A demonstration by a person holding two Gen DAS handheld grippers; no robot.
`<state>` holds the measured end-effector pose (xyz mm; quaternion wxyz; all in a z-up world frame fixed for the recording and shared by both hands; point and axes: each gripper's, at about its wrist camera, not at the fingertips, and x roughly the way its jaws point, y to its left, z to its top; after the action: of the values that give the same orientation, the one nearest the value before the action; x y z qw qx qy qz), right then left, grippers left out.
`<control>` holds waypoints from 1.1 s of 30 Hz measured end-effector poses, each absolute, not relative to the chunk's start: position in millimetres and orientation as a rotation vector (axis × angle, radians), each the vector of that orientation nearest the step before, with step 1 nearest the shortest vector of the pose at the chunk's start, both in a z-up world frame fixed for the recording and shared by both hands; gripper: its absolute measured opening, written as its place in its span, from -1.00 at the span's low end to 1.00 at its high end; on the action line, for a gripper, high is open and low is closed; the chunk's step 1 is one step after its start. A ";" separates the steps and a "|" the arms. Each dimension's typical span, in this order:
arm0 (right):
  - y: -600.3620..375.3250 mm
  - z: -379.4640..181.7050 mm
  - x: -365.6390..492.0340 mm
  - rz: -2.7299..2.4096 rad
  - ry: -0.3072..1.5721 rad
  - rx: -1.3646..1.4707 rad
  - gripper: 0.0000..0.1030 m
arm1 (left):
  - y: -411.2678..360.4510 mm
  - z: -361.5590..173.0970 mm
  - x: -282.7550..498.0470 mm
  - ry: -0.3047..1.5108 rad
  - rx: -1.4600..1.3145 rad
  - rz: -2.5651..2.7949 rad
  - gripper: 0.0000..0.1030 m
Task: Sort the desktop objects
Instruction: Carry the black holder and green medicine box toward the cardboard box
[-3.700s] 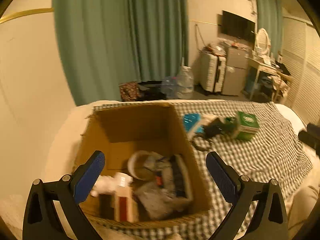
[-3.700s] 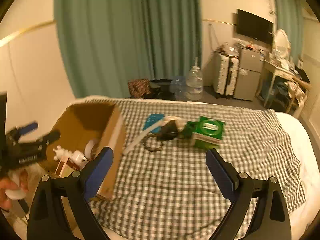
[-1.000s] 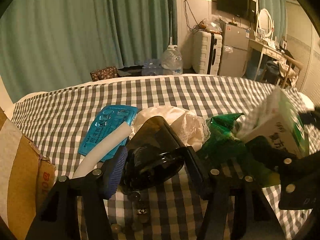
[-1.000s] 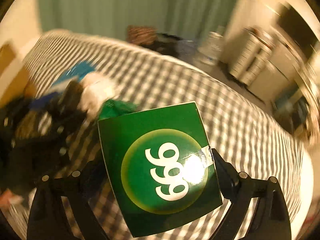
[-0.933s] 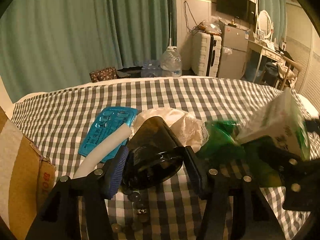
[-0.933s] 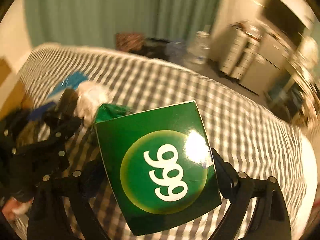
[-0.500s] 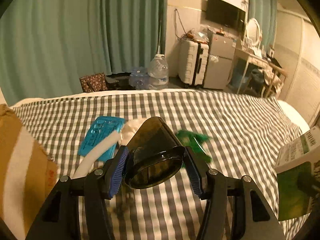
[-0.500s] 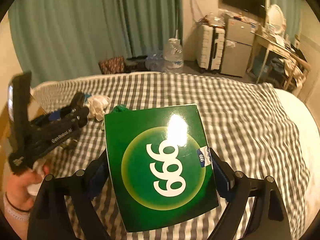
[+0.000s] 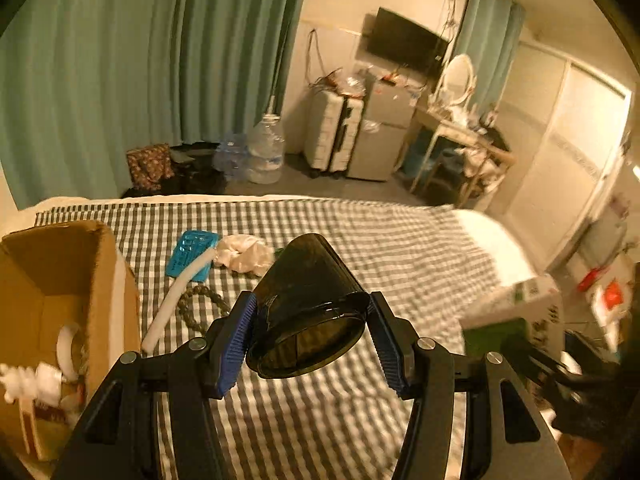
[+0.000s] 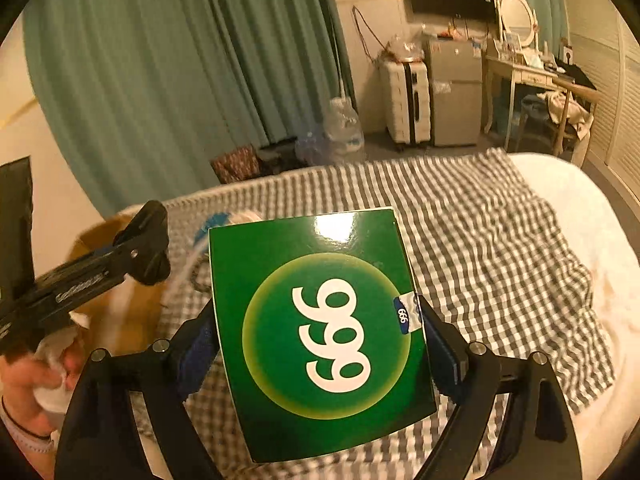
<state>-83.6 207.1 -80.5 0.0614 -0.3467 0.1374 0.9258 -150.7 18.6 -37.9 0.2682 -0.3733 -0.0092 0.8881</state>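
Two loads are in hand at once. Nearest in the left wrist view, the left gripper (image 9: 310,336) pinches a dark, translucent, cone-shaped plastic cup (image 9: 308,306) across its wide rim, its blue pads pressed on either side; the cup's long axis runs forward, away from the hand, mouth toward the camera. In the right wrist view, the right gripper (image 10: 320,344) clamps a glossy green cardboard box printed with white numerals (image 10: 324,332) by its two side edges, broad face up, and its length runs forward along the fingers.

Just beyond and to the left of the cup sits the open brown cardboard carton (image 9: 60,280) on the grey-and-white checked cloth (image 9: 400,248), already holding several white items. The carton lies low and left of both grippers, and the left one is the nearer, so I judge the cup should go in first, with a swing left and a dip.

Farther out on the cloth, unsorted, lie a white foam tube (image 9: 176,300), a string of dark beads (image 9: 200,308), a blue blister pack (image 9: 192,248) and a crumpled cream cloth (image 9: 244,254).
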 end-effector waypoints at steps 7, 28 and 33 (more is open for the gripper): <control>163.9 -17.2 -49.6 2.886 0.338 -0.909 0.71 | -16.7 29.3 -104.7 0.110 -0.931 2.447 0.13; -8.2 20.5 -73.3 3.103 0.155 -0.940 0.71 | -197.7 41.3 -112.9 0.046 -0.829 2.786 0.13; -44.1 2.2 -108.1 3.134 0.185 -1.043 0.71 | -240.5 26.0 -135.1 -0.081 -0.843 2.831 0.13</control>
<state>-108.1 -44.1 2.2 -0.0834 -0.3141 0.0558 0.9441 -135.1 -240.5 26.0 0.0931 -0.2841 -0.0272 0.9539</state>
